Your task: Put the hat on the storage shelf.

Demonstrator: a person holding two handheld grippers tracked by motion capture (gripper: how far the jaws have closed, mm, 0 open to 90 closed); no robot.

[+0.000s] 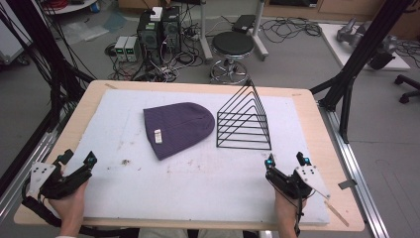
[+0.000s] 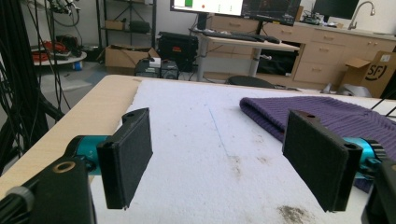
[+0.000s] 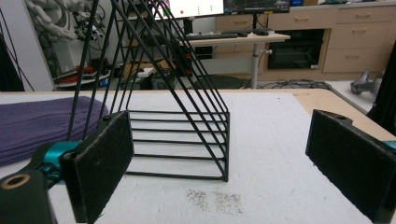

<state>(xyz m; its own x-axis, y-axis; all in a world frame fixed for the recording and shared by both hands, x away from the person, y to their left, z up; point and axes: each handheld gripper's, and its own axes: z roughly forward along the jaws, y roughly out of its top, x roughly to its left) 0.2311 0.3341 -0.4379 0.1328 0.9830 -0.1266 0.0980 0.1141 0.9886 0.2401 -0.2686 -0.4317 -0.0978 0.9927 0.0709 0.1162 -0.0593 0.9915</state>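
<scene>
Right now I hold my left gripper (image 1: 77,161) at the near left corner of the white foam mat (image 1: 198,183), its jaws spread wide with nothing between them. In the left gripper view, the two black pads (image 2: 133,154) frame bare, slightly stained mat, and the purple knit beanie (image 2: 327,116) lies ahead on the right. My right gripper (image 1: 286,159) sits at the near right edge of the mat, jaws likewise wide apart and empty.

Between my hands and farther back, the purple knit beanie (image 1: 178,128) lies flat on the mat, a small white label (image 1: 158,136) on its cuff. Just beside it to the right stands the black wire rack (image 1: 243,121), a row of triangular dividers on a flat base. Its slots hold nothing. The beanie and the rack are close but apart. In the right gripper view the rack (image 3: 177,116) rises straight ahead of my pads, the beanie (image 3: 42,123) off to the left behind it. The mat rests on a light wooden table (image 1: 317,124).
</scene>
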